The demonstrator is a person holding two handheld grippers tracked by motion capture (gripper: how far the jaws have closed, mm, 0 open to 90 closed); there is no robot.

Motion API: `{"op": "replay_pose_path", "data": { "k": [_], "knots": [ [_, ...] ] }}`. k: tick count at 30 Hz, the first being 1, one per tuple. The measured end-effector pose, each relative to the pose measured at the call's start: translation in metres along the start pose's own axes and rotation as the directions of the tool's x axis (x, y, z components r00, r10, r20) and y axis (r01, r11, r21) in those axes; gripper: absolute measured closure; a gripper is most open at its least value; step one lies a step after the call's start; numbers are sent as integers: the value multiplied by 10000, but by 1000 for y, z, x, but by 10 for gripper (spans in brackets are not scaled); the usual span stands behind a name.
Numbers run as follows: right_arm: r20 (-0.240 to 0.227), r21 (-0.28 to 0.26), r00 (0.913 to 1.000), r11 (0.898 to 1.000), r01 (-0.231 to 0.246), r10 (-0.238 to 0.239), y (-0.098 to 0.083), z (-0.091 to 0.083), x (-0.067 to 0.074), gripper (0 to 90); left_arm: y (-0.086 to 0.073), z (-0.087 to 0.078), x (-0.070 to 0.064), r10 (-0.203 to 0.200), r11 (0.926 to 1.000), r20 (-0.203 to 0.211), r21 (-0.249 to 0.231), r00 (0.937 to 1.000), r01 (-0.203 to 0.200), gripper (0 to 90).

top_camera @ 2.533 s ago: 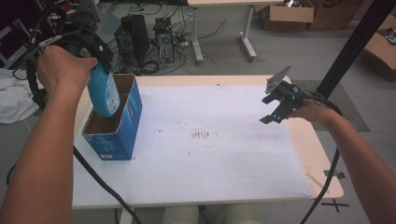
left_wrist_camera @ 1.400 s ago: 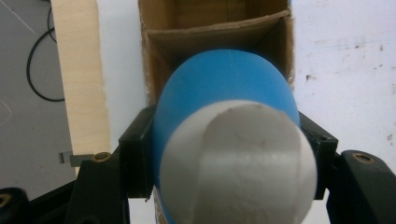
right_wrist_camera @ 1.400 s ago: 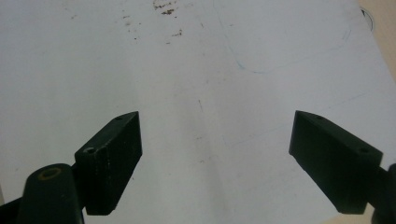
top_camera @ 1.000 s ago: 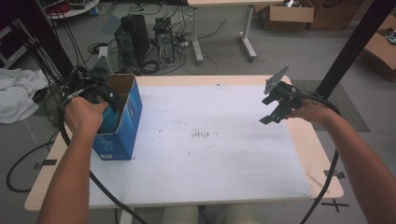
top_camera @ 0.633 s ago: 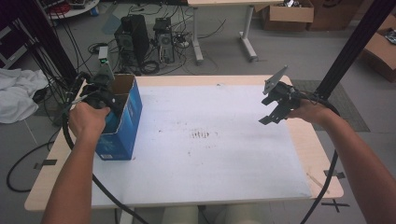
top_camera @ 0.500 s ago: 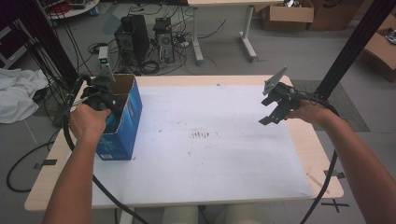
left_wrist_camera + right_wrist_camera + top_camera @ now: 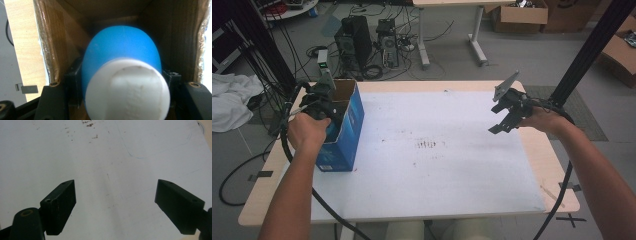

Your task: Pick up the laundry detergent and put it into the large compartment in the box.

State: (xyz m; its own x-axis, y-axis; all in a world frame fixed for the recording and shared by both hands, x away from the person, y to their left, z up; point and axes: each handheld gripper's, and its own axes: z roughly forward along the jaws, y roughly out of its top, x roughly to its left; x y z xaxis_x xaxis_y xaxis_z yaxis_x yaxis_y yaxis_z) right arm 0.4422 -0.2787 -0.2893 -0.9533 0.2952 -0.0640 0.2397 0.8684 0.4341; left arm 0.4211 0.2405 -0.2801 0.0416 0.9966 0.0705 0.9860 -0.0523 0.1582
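Blue bottle (image 7: 121,52) is sitting clamped in my left gripper (image 7: 120,82), inside the cardboard box (image 7: 343,125) at nine o'clock, probably for packing. My right gripper (image 7: 115,207) is idling at three o'clock, jaws apart, over the white tabletop (image 7: 437,165).

So there's a blue bottle (image 7: 122,50) with a fat white cap (image 7: 127,91), rounded shoulders, sitting down inside an open blue cardboard box (image 7: 347,135). The cap end points up out of the box's open top. The box has plain brown walls inside, stands upright with its top flaps open, and sits near the left edge of the surface (image 7: 437,180), toward the far corner.
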Motion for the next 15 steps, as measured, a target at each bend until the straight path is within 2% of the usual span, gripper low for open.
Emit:
{"op": "replay_pose_path", "data": {
  "k": [15],
  "knots": [
    [-24, 5, 10000, 10000, 16, -16, 0, 0, 2, 172, -1, 0, 3, -114, 9999, 111, -10, 9999, 114, 373]
  ]
}}
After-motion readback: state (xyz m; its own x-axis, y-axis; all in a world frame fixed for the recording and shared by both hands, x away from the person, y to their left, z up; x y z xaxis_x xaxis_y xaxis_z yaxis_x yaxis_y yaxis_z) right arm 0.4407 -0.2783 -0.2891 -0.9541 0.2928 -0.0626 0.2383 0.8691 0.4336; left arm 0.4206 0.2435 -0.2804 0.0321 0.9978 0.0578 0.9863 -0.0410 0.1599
